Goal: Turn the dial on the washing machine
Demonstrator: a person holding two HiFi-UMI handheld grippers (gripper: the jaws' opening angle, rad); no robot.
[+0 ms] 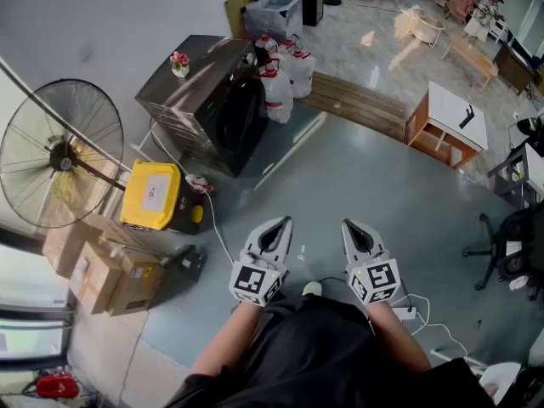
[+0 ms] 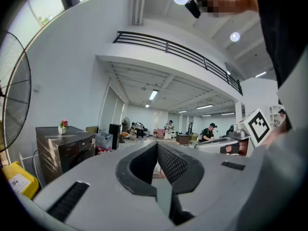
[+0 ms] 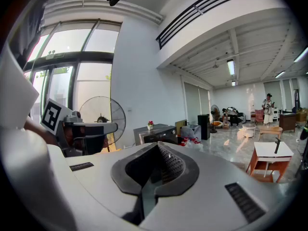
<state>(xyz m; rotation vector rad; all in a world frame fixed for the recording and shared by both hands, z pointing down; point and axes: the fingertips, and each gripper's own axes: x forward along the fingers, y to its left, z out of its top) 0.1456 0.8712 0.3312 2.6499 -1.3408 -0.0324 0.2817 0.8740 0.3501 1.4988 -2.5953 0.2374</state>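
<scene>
The dark steel washing machine point(image 1: 211, 96) stands against the wall at the upper left of the head view, several steps away, with a small flower pot point(image 1: 179, 65) on top. Its dial is too small to make out. It also shows at the left in the left gripper view as the washing machine point(image 2: 65, 150) and far off in the right gripper view as the washing machine point(image 3: 154, 134). My left gripper point(image 1: 278, 225) and right gripper point(image 1: 354, 227) are held side by side close to my body, both shut and empty, well short of the machine.
A large standing fan point(image 1: 58, 151) is at the left, with a yellow box point(image 1: 153, 195) and cardboard boxes point(image 1: 102, 266) below it. White jugs point(image 1: 285, 75) stand beside the machine. A wooden platform point(image 1: 357, 104), a small table point(image 1: 450, 121) and an office chair point(image 1: 510, 245) are on the right. Cables lie on the floor.
</scene>
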